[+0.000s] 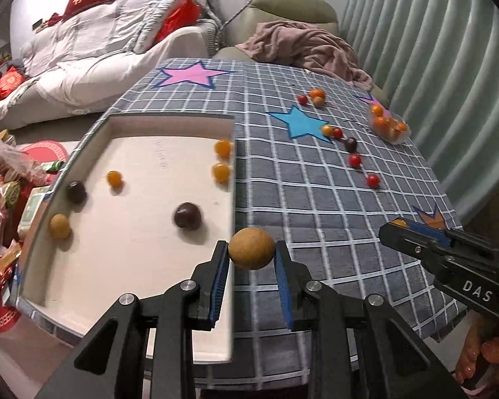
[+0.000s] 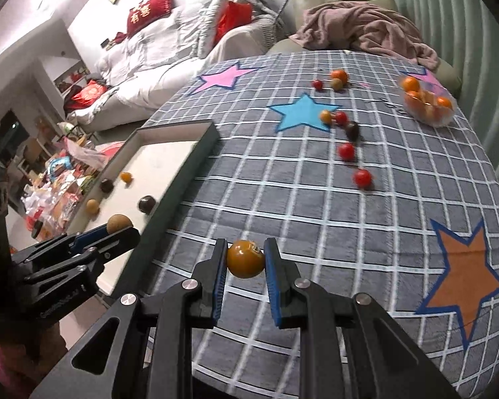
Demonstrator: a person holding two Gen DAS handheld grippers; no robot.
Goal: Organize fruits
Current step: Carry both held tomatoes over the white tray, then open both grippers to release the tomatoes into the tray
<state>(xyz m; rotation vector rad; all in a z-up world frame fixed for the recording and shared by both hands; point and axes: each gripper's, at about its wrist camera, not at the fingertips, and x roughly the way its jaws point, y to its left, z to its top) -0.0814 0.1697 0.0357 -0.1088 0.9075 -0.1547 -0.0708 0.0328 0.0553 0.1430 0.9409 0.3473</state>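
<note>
Item: tan round fruit (image 1: 251, 248), clamped in the left tool (image 1: 252, 256) above the white tray's (image 1: 133, 266) near wall. Item: glossy orange fruit (image 2: 246, 258), clamped in the right tool (image 2: 244, 259) over the checked counter (image 2: 316, 199), beside the tray. Tray holds six fruits; red ones (image 2: 362, 178) lie loose. Advice: carry each well inside the wall, lower close, release gently so nothing rolls.

Bare cloth (image 2: 282, 199) between tray wall (image 2: 179, 179) and scattered tomatoes (image 2: 362, 178) (open lane ahead).
</note>
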